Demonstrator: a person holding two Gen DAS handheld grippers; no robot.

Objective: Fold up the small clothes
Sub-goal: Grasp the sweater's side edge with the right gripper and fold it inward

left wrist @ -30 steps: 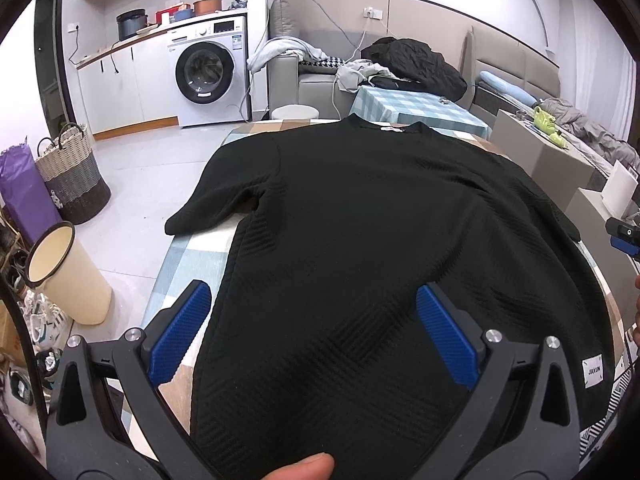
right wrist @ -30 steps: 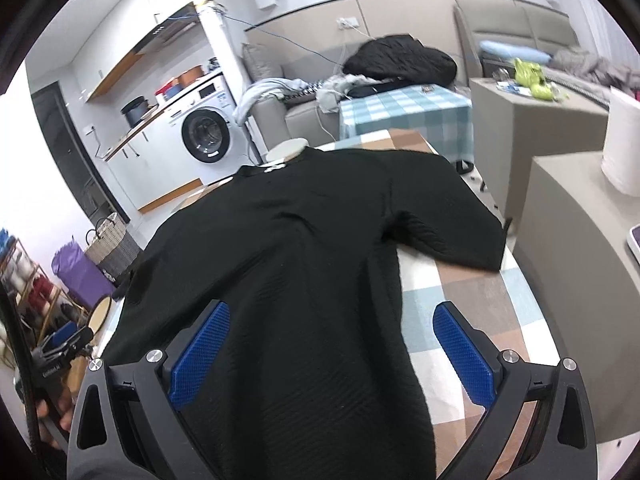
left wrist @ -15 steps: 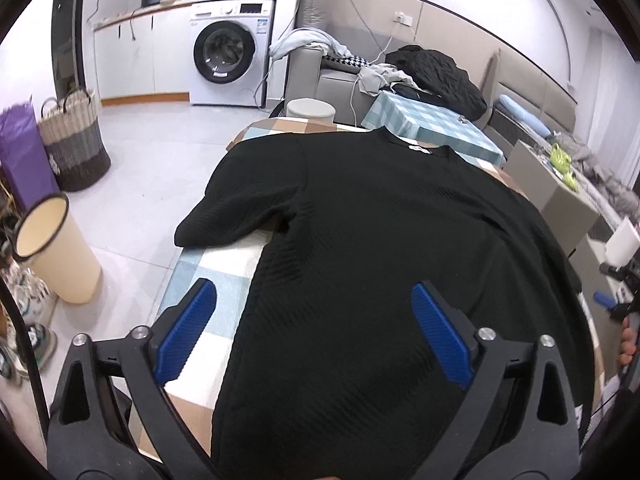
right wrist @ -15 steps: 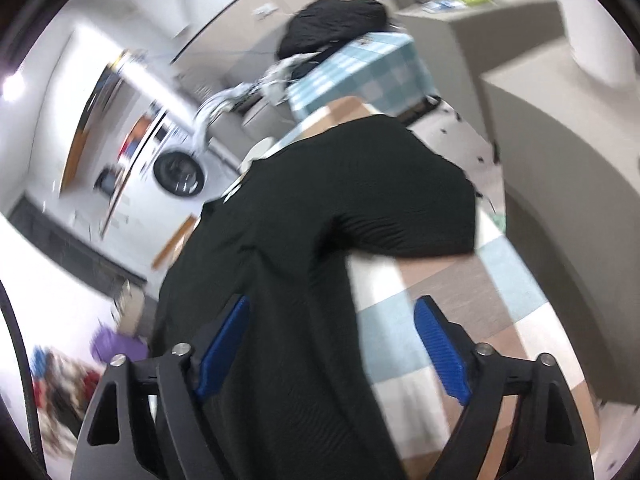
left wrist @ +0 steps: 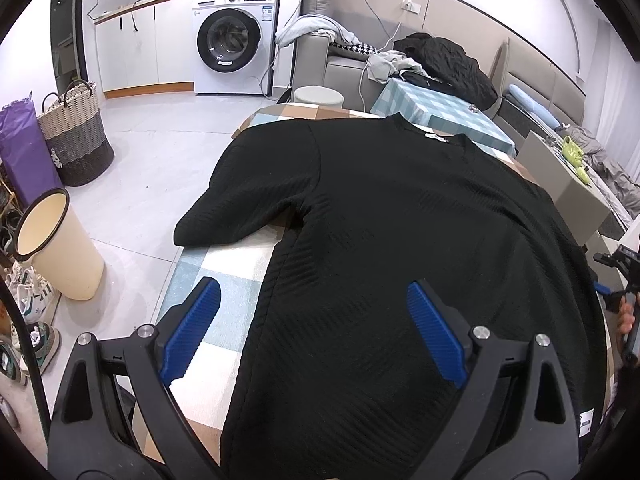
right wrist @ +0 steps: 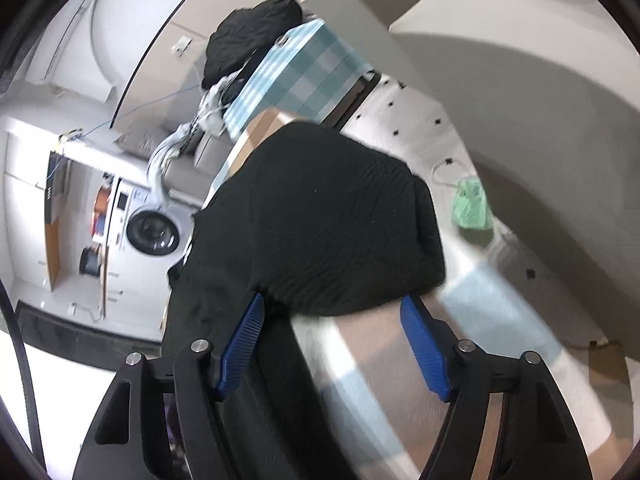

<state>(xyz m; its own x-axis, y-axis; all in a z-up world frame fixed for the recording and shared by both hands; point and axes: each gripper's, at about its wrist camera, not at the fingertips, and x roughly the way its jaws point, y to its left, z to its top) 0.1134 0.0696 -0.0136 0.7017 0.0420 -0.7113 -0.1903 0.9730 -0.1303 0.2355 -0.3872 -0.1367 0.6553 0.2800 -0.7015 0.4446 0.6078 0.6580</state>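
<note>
A black knit sweater [left wrist: 400, 240] lies flat, neck away from me, on a table with a checked cloth [left wrist: 224, 264]. My left gripper [left wrist: 312, 286] hovers open over the sweater's left side seam, below the left sleeve [left wrist: 256, 200]. One blue pad is over the cloth, the other over the knit. In the right wrist view the scene is tilted and blurred. My right gripper [right wrist: 332, 300] is just short of the right sleeve [right wrist: 328, 220], its jaws closing. The sleeve's edge lies between the fingertips, and the pads do not press on it.
A cream bin [left wrist: 56, 248], woven baskets [left wrist: 76, 136] and shoes stand on the floor at the left. Beyond are a washing machine [left wrist: 232, 44], a round stool [left wrist: 318, 96] and a second checked table [left wrist: 440, 112] with dark clothes. Grey cabinets [right wrist: 520, 80] flank the right side.
The left gripper slid left, from over the sweater's middle to its left side seam. The right gripper rolled, sank toward the right sleeve, and its jaws narrowed.
</note>
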